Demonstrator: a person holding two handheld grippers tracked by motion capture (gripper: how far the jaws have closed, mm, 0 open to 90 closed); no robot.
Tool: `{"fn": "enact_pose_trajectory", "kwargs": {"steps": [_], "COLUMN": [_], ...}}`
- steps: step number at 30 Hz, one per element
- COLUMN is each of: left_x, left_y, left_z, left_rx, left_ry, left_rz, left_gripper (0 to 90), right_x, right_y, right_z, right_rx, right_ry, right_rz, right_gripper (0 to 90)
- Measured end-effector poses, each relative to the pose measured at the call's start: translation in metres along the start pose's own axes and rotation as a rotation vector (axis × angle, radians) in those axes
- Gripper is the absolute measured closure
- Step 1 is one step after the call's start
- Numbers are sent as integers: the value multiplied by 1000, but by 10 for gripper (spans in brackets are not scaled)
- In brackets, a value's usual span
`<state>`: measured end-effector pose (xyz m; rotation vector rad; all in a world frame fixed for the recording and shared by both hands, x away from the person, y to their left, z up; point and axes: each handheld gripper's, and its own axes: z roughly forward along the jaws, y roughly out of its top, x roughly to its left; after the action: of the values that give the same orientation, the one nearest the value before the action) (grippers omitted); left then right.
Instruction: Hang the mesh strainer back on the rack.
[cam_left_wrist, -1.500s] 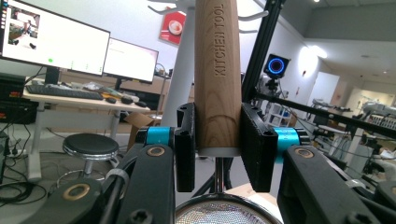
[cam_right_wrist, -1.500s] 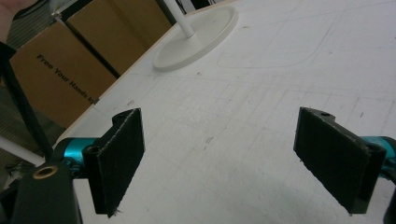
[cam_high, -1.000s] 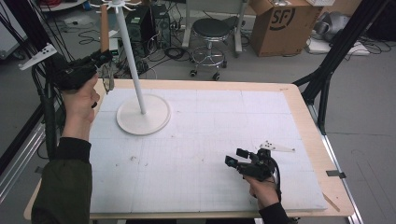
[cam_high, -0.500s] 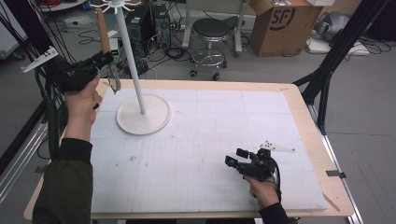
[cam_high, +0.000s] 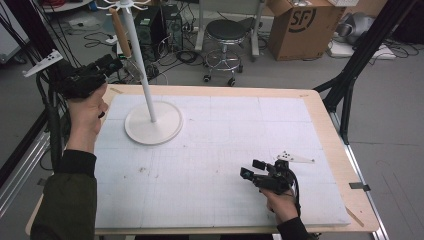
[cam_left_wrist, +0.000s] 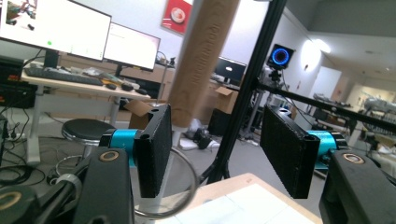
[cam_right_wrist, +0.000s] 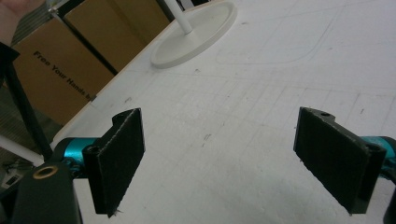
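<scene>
Your left gripper (cam_left_wrist: 229, 154) just opening, jaws parted beside the hanging wooden handle (cam_left_wrist: 203, 60), not pressing it, your right gripper (cam_right_wrist: 233, 158) wide, empty above the table (cam_right_wrist: 261, 88).

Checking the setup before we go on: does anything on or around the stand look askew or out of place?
Nothing stands out. The white stand sits upright on the mat, the wooden-handled utensil hangs from its top, and the left claw is open beside it.
</scene>
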<state>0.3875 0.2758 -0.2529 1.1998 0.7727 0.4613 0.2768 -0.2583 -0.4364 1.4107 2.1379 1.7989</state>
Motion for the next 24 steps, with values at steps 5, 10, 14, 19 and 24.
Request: {"fn": "enact_pose_trajectory", "kwargs": {"steps": [5,10,14,19,24], "left_x": [-6,-10,-12,-19,-25], "left_y": [-7,-18,-22,-24,-29], "left_z": [-6,-14,-20,-26,-31], "left_rx": [-9,-7,-7,10,8], "left_ry": [-40,-42,-54,-63,-80], "left_rz": [-2,6,-3,13,29], "left_gripper": [359,328,306,271,240], "right_x": [1,2,4,6,8], "right_y": [0,-1,-1,-1,-2], "right_z": [0,1,0,2,3], "right_rx": [6,10,4,4,7], "right_ry": [-5,-10,-9,-7,-9], "right_rz": [-7,-18,-28,-37,-44], "right_gripper": [154,154,154,154,154]}}
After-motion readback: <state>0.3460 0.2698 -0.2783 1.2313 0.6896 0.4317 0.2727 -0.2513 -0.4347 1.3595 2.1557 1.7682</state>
